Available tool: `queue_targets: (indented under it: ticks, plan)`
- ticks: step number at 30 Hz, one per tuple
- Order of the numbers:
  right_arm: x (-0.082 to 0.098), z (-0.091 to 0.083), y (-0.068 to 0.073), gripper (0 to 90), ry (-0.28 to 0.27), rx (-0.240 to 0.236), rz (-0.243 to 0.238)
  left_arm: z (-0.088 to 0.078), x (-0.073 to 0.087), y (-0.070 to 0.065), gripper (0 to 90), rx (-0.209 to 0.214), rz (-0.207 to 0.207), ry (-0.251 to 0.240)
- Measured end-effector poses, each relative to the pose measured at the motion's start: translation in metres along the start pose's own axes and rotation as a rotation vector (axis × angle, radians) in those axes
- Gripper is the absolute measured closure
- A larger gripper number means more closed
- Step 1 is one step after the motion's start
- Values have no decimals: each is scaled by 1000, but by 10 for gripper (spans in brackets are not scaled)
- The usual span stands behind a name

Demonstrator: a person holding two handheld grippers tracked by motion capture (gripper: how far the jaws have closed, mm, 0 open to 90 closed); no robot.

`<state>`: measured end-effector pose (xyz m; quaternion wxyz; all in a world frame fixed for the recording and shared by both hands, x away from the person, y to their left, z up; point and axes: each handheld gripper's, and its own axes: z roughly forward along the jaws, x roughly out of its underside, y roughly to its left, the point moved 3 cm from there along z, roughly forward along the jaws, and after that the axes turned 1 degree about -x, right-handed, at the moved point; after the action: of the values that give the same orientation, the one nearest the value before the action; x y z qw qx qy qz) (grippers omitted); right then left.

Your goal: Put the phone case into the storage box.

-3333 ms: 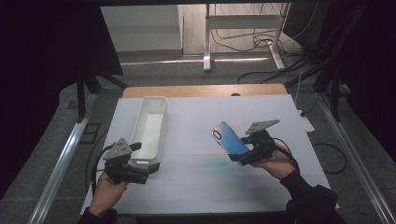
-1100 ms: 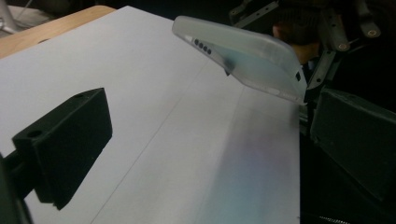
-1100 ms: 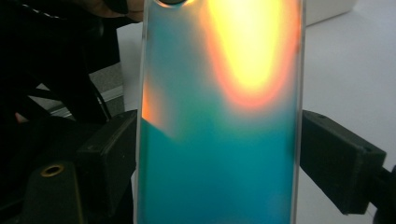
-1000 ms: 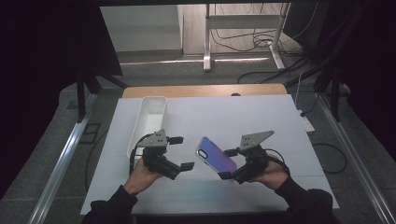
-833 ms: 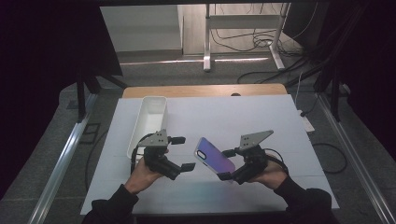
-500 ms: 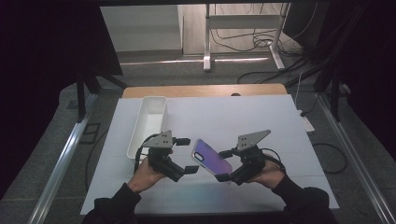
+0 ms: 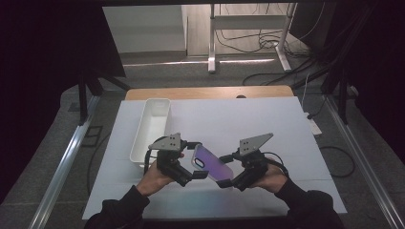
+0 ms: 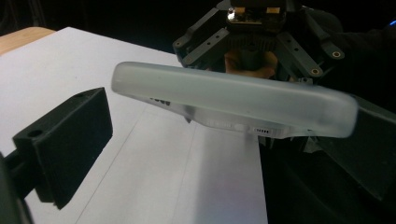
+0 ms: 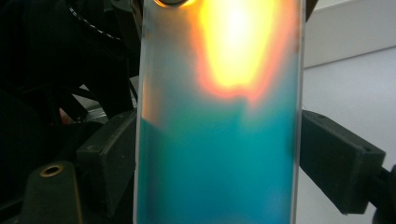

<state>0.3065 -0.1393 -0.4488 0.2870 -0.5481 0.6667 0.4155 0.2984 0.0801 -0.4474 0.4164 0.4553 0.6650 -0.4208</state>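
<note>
A translucent iridescent phone case (image 7: 210, 161) hangs tilted above the white table, purple in the high view. My right gripper (image 7: 225, 171) is shut on its near-right end; in the right gripper view both black jaws press the long edges of the case (image 9: 219, 140). My left gripper (image 7: 195, 160) stands open around the case's other end. In the left gripper view the frosted edge of the case (image 8: 233, 105) lies between the jaws, with a clear gap to the left finger (image 8: 65, 144). Behind the case the right gripper (image 8: 252, 42) faces the camera.
A long white tray (image 7: 136, 148) lies on the table's left side, just beyond my left hand. White paper (image 7: 267, 124) covers the table, with a wooden edge (image 7: 210, 93) at the back. Metal rails run along both sides on the floor.
My left gripper has come from beside the tray to the case, and its jaws now straddle the case's end. The right gripper has brought the case down and to the left.
</note>
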Motion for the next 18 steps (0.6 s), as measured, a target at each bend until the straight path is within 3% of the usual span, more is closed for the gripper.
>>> queue_targets:
  ticks: [14,18]
  plan:
    - [-1,3,1,168,-18,-54,4,2,-3,-6,2,97,37,-37]
    - [-2,3,2,168,-26,-70,1,0,-4,-7,35,99,35,-48]
